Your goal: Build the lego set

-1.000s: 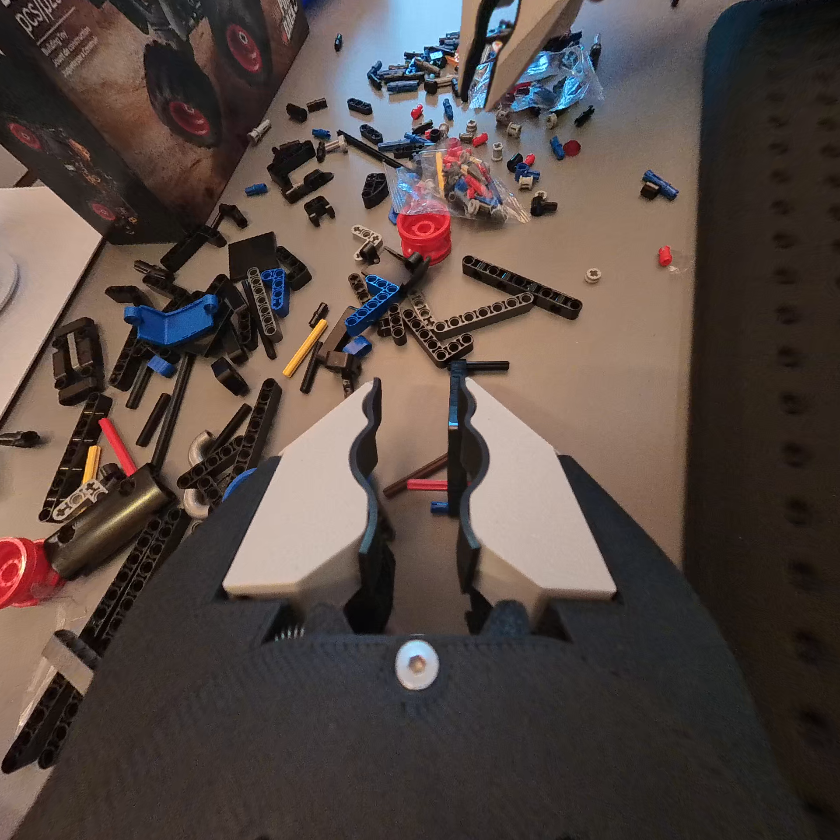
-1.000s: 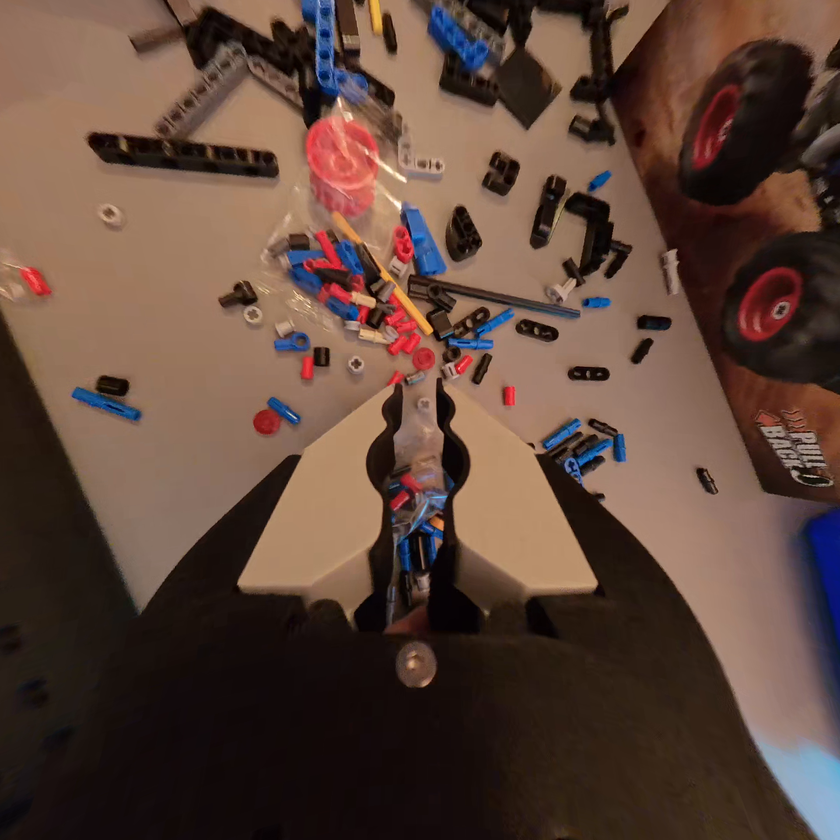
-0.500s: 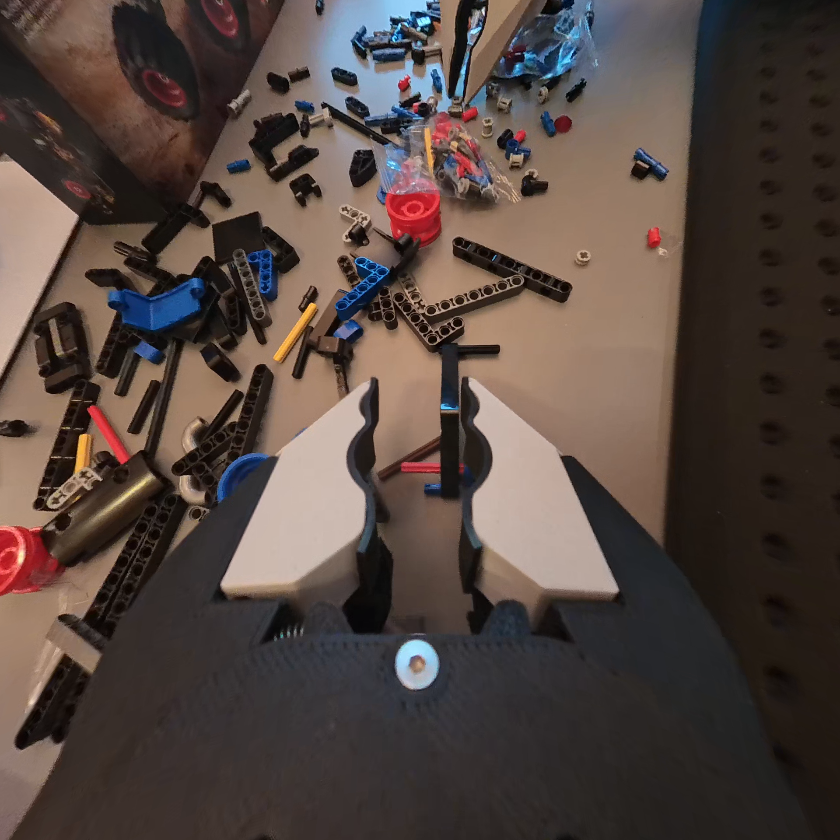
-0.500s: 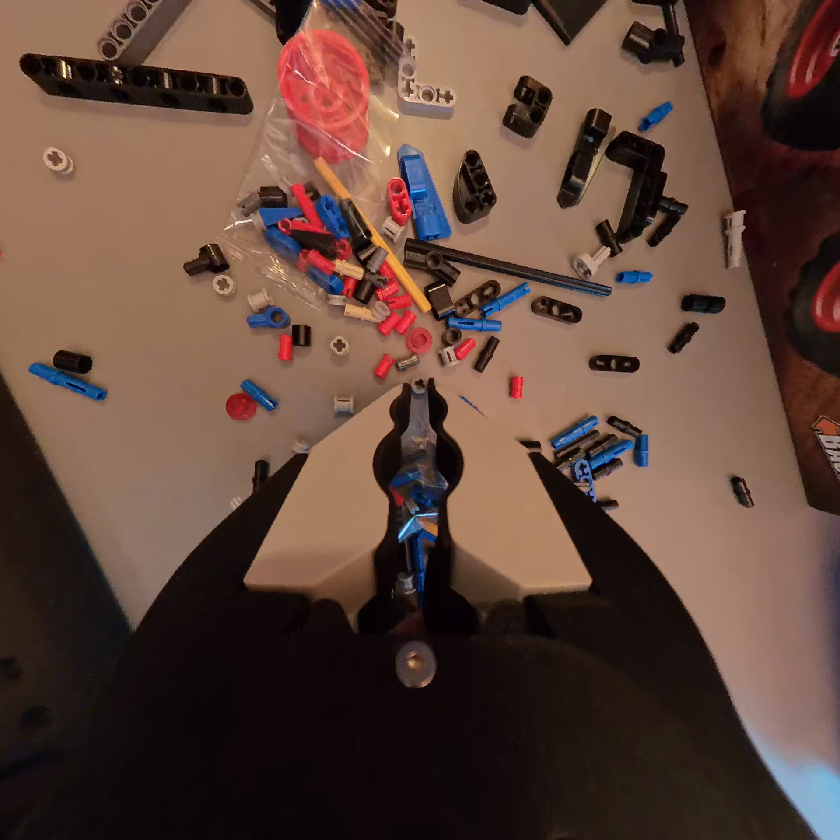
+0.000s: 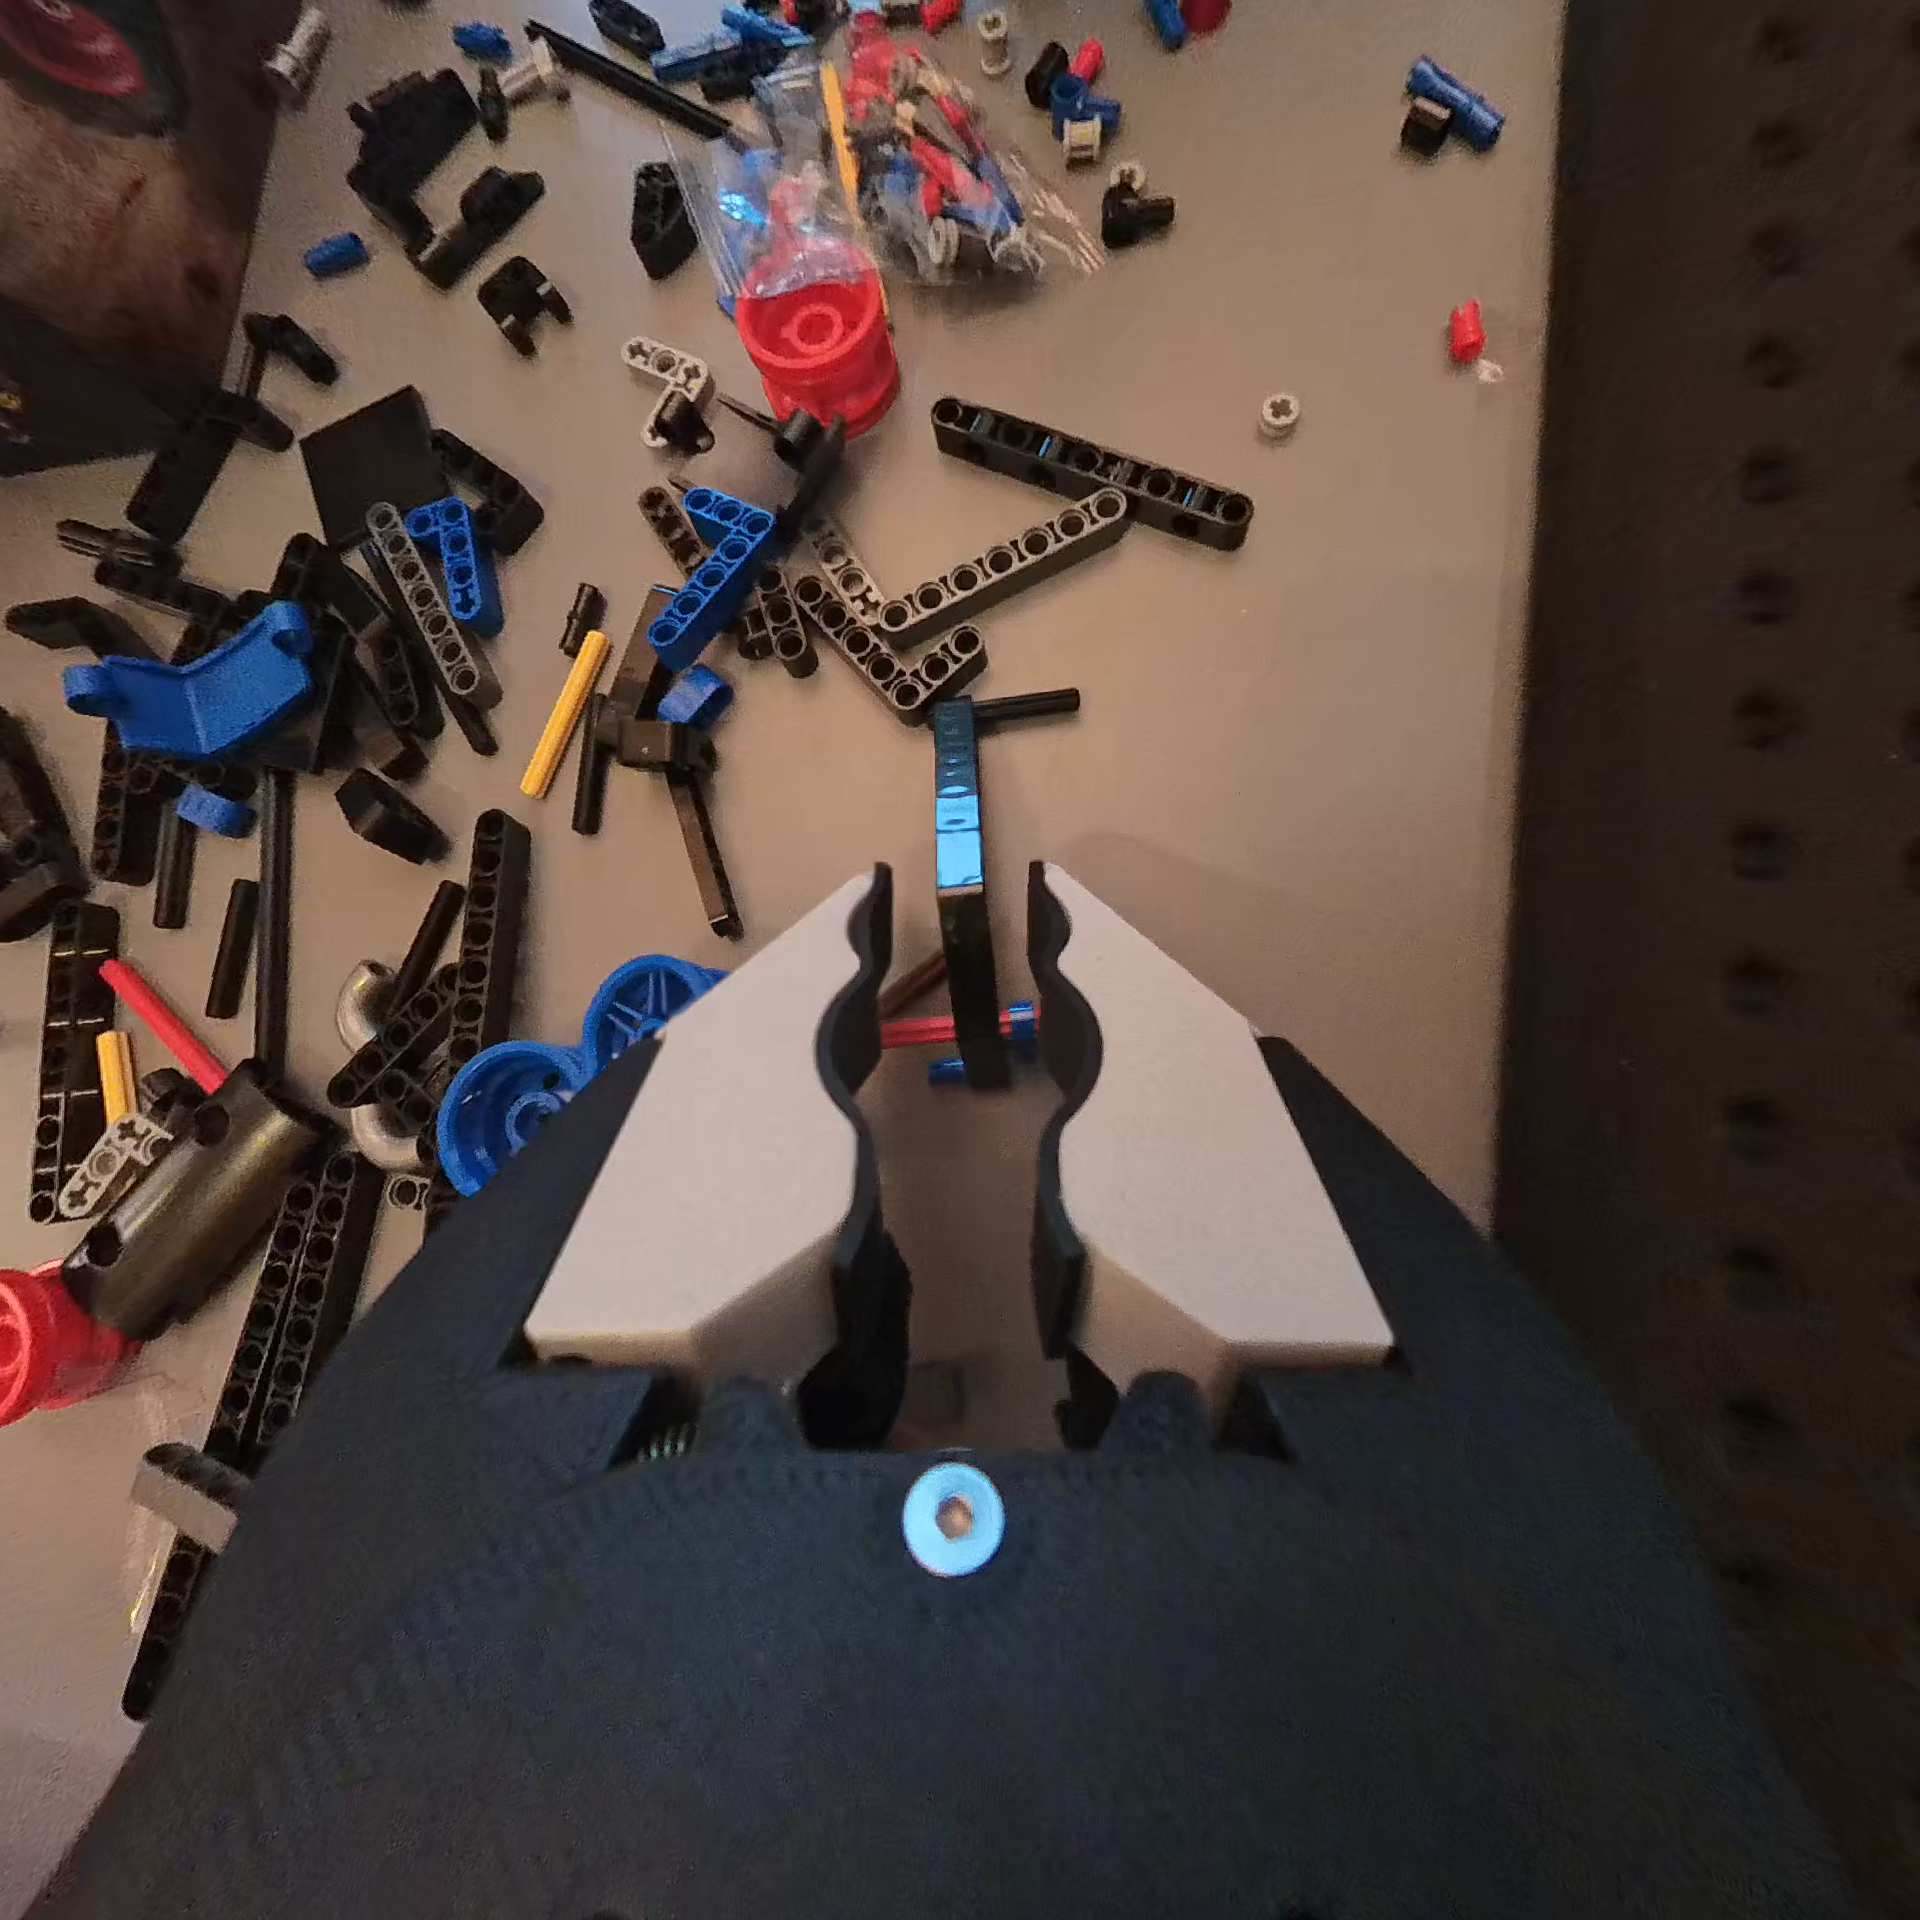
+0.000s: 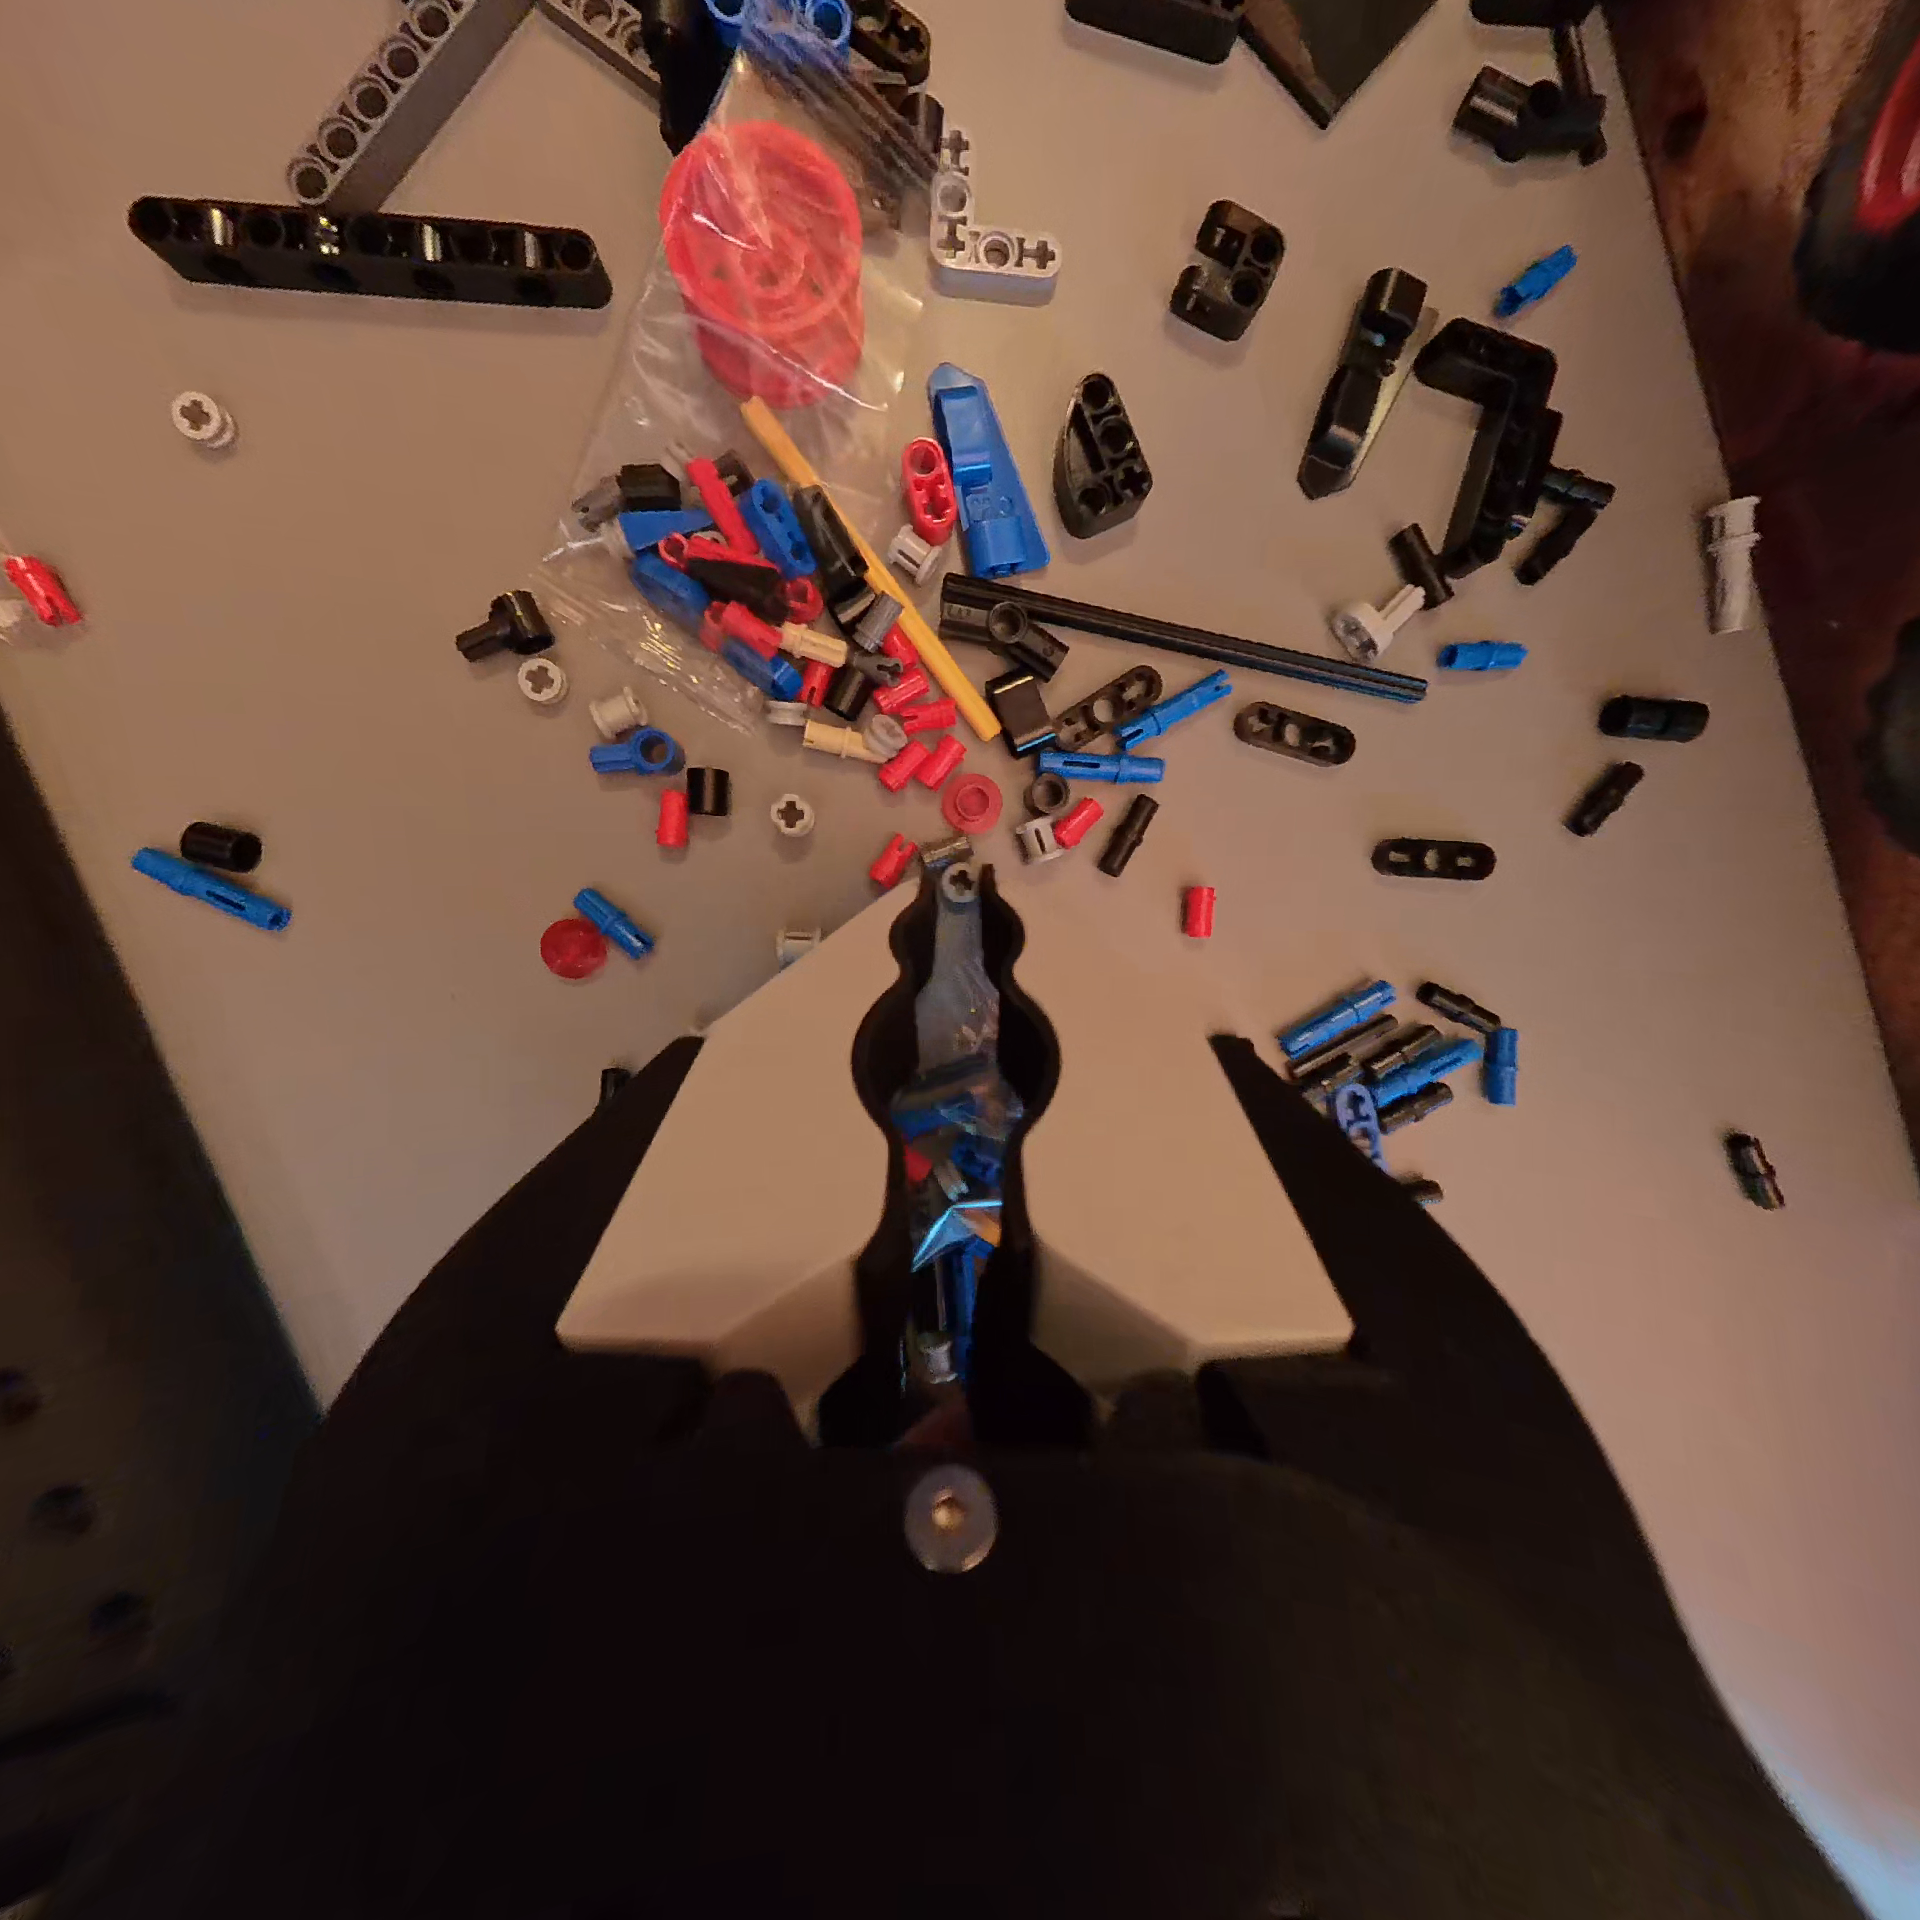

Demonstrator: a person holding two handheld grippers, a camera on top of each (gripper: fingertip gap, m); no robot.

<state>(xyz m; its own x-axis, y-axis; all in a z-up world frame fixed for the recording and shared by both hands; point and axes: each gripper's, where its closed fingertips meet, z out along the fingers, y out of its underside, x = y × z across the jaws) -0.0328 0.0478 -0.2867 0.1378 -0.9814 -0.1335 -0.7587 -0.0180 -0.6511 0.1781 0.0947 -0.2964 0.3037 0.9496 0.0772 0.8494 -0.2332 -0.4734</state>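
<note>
Clear plastic bag (image 6: 961,1132) of small pins is pinched between your right gripper (image 6: 958,883) fingers above loose parts on the table (image 6: 343,997), while your left gripper (image 5: 958,883) stands spread around a black beam (image 5: 961,883); sorting seems unfinished, so next empty the bag.

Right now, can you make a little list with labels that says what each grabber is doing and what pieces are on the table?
left gripper: open, a black beam standing between its jaws
right gripper: shut on a clear plastic bag of small blue and red pieces
table: grey, strewn with loose pieces
biggest red piece: red wheel hub inside a second bag
long pieces: black axle, yellow axle
</note>
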